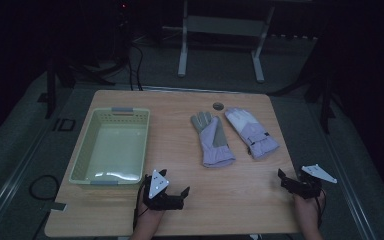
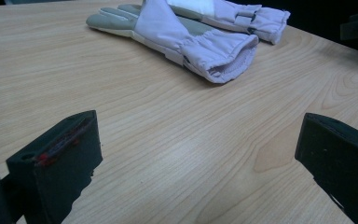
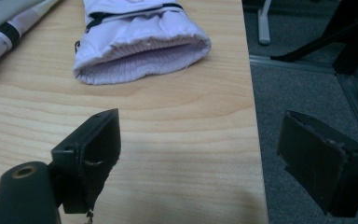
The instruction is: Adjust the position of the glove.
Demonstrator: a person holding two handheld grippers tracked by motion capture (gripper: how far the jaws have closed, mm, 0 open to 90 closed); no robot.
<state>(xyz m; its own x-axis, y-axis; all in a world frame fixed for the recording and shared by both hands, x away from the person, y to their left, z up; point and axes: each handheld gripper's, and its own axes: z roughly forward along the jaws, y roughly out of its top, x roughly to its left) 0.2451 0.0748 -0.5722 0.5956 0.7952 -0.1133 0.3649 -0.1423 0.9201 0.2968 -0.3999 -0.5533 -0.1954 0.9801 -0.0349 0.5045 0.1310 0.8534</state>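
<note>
So the surface here is a light wood-grain table point(image 1: 230, 200), rounded corners, sitting on grey carpet. The room around it is really dark; behind the table you can make out a pale metal frame point(image 1: 220, 30) with two legs, some black stands at the sides, and a few cables on the floor, one loop near the table's left front corner.

Count of stuff on the table: two gloves, one basket, one small dark round thing point(image 1: 218, 105) near the far edge (can't tell what it is). Plus two grippers, one per hand.

The gloves are pale lilac with grey patches. The left glove point(image 1: 212, 140) lies roughly mid-table, fingers pointing away, cuff toward the person. The right glove point(image 1: 252, 132) is just beside it on the right, angled a bit, with a black strap near the cuff. They lie close together but I can't tell if they touch. The basket point(image 1: 82, 155) is pale green plastic with slotted walls, over on the left half, nothing in it.

The left gripper point(image 1: 177, 192) is at the near edge just right of the basket, jaws spread wide with only bare table between them. The right gripper point(image 1: 287, 180) is at the near right corner, jaws also spread, holding nothing, its view looking straight into the right glove's cuff opening. Both are well short of the gloves.
</note>
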